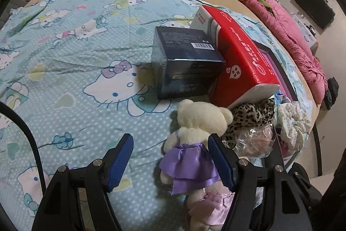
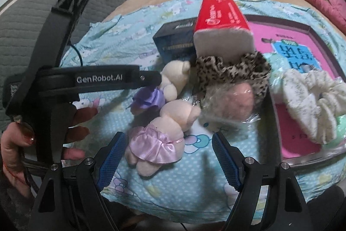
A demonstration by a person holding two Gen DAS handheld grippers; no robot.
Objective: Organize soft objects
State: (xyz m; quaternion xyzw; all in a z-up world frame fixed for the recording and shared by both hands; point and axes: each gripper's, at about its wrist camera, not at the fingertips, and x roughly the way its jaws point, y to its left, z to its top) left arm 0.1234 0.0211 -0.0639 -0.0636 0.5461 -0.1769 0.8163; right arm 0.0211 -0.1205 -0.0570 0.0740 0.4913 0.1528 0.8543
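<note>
Both tongs spread, nothing pinched. Left tongs (image 1: 170, 163) straddle the cream bear (image 1: 194, 122) in its purple dress; right tongs (image 2: 168, 159) frame the pink-skirted bear (image 2: 160, 135). Both bears lie on the bed's blanket (image 1: 64, 57). Probably light and squashy; pinch the torso, since the satin looks slippery.

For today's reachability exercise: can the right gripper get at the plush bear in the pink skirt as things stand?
Probably yes. The right gripper is open, and the pink-skirted bear lies on the blanket just ahead of its fingertips with nothing between. The purple-dressed bear touches it behind, so a careless close might catch both.
</note>
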